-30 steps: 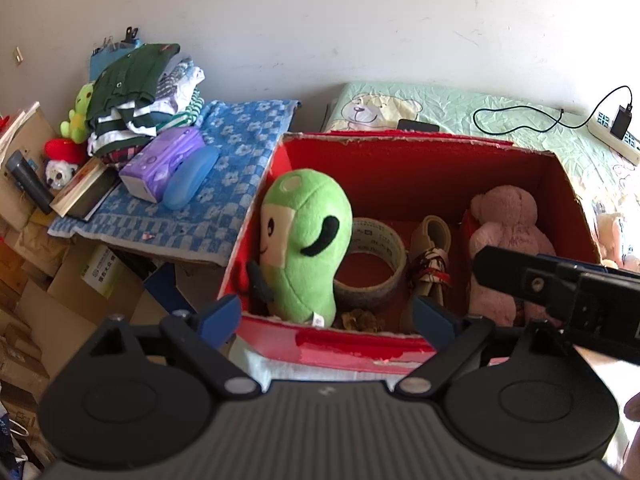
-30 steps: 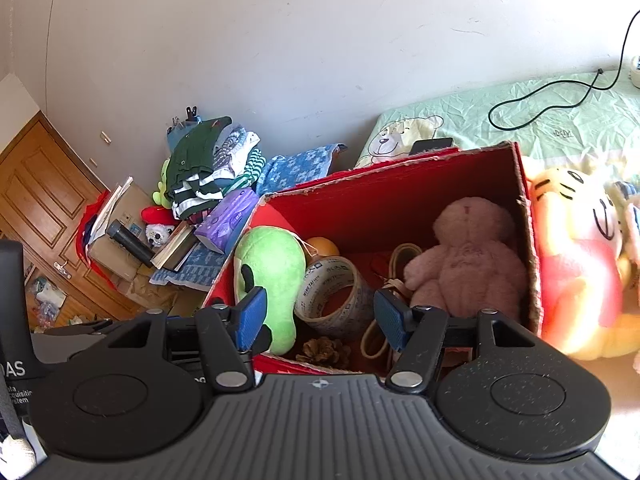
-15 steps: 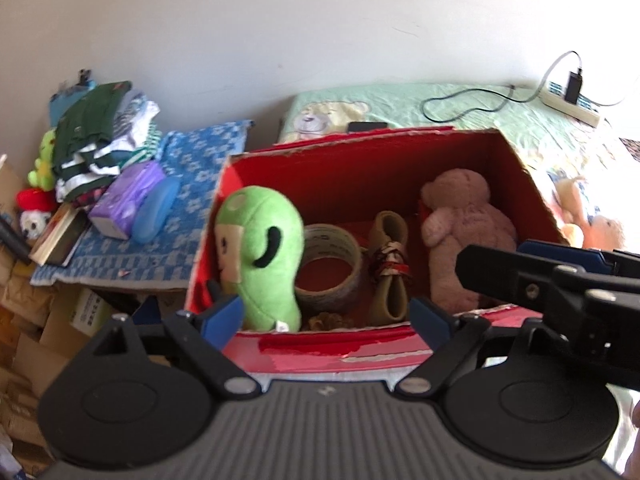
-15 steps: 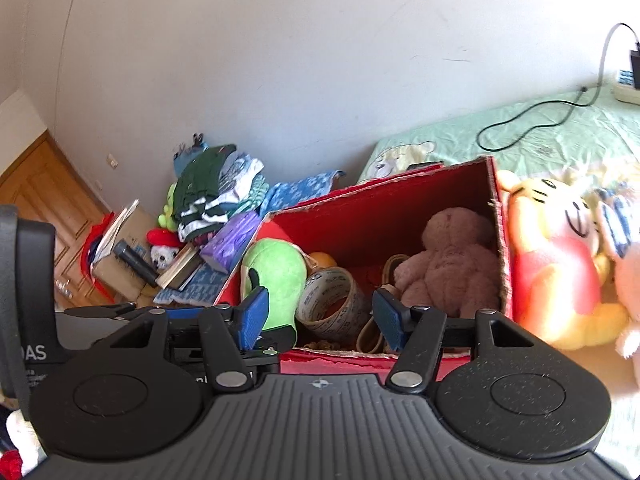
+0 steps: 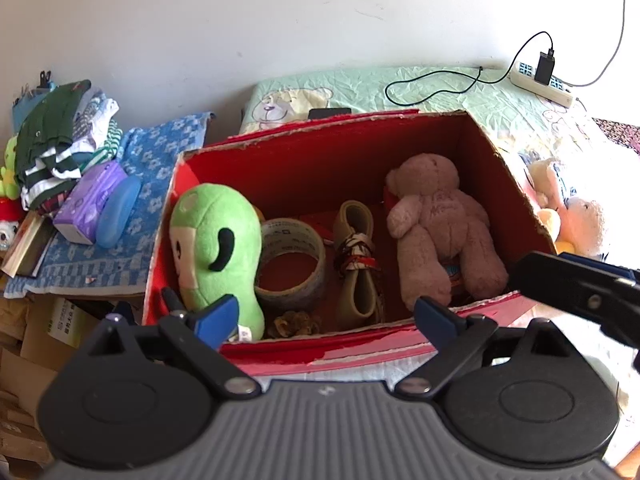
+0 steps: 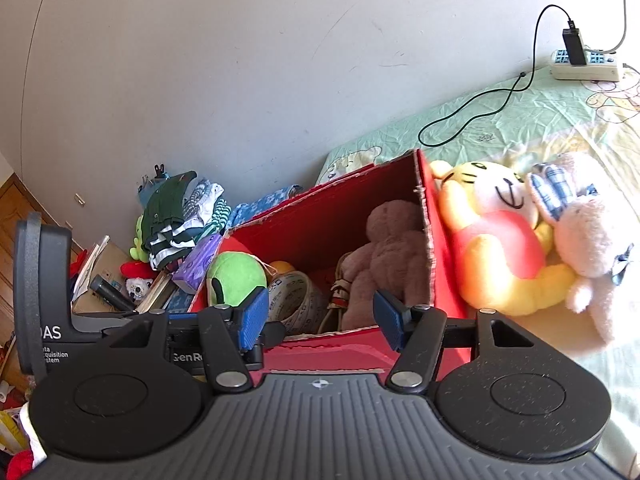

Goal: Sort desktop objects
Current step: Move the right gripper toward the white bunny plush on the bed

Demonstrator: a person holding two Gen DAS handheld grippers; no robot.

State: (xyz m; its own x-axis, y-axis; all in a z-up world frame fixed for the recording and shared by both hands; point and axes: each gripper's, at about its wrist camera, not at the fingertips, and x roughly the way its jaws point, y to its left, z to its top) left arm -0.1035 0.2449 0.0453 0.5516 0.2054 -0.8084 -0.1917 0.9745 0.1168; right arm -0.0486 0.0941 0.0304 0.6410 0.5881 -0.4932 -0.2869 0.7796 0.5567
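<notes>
Two grippers empty above the red box

My left gripper (image 5: 328,314) hangs over the red box (image 5: 360,344), jaws opening, empty. Pink bear (image 5: 440,228) lies inside, beyond them. Right gripper (image 6: 318,316): jaws apart, empty.

Left hand-held gripper (image 5: 326,318) wider, jaws opening, empty; right hand-held gripper (image 6: 320,316) farther right of the red box (image 6: 436,264).
</notes>
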